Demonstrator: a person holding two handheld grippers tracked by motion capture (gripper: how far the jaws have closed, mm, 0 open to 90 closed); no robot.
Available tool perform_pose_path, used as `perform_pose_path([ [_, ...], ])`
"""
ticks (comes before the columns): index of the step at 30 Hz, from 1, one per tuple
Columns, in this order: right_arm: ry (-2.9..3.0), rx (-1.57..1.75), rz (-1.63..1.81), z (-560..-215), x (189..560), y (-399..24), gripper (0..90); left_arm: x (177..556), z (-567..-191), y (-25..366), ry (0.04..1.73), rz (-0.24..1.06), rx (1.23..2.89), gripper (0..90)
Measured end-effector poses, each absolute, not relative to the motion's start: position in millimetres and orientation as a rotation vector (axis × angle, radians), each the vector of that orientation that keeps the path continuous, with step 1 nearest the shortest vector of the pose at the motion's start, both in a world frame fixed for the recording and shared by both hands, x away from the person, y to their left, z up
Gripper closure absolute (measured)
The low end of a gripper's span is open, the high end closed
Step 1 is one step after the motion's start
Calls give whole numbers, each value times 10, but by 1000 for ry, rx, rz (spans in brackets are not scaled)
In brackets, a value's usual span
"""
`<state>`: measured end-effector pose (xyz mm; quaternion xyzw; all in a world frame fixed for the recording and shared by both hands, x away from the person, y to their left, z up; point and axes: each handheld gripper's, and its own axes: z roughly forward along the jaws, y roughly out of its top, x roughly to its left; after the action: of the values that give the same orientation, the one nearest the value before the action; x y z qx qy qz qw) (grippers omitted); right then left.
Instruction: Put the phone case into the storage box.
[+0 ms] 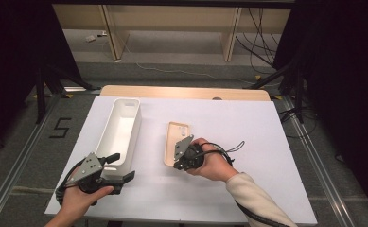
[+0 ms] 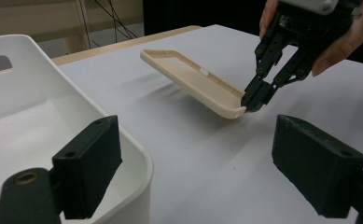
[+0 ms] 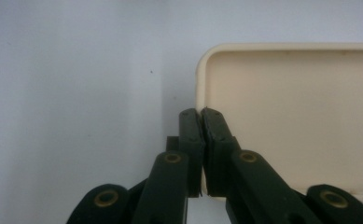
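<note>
A slim beige plastic phone case (image 2: 193, 81), a shallow rounded-corner shell with its hollow side up, sits near the middle of the white table (image 1: 248, 142), a little toward the near edge. The right gripper (image 2: 253, 103) has its black jaws pinched nearly together on the rim of the case's near short end, beside a corner; the right gripper view shows that thin wall (image 3: 200, 79) caught between them. That near end is lifted off the table, so the case tilts, and its far end with the camera cut-out hangs low, whether touching the table I cannot tell. The case's long axis runs roughly from the near edge toward the far edge, leaning slightly right. Such a small bite near a corner would likely let the case swing or slip, so the lift is best done slowly, with the grip kept firm and the case steady. To the left, a long white plastic bin (image 1: 120, 127) lies lengthwise, well apart from the case. The left gripper (image 1: 118, 165) hovers at the bin's near end, jaws wide open and empty, one jaw over the bin.
</note>
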<state>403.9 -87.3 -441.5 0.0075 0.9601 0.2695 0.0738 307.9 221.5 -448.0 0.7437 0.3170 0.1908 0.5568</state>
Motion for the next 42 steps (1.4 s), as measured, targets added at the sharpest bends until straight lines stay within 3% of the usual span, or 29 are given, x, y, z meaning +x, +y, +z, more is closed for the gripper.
perform_pose_path([
  [3, 2864, 25, 896, -4381, 4002, -931, 884, 3114, -4470, 2239, 709, 506, 1768, 151],
  [4, 2854, 36, 918, -4370, 3987, -952, 884, 3082, -4478, 2217, 744, 455, 1754, 152],
  [28, 2728, 100, 1241, -4220, 3630, -1312, 884, 3087, -4476, 2216, 758, 448, 1737, 155],
  [42, 2707, 157, 1328, -4245, 3452, -1485, 885, 3234, -4234, 2059, 797, 434, 1709, 170],
])
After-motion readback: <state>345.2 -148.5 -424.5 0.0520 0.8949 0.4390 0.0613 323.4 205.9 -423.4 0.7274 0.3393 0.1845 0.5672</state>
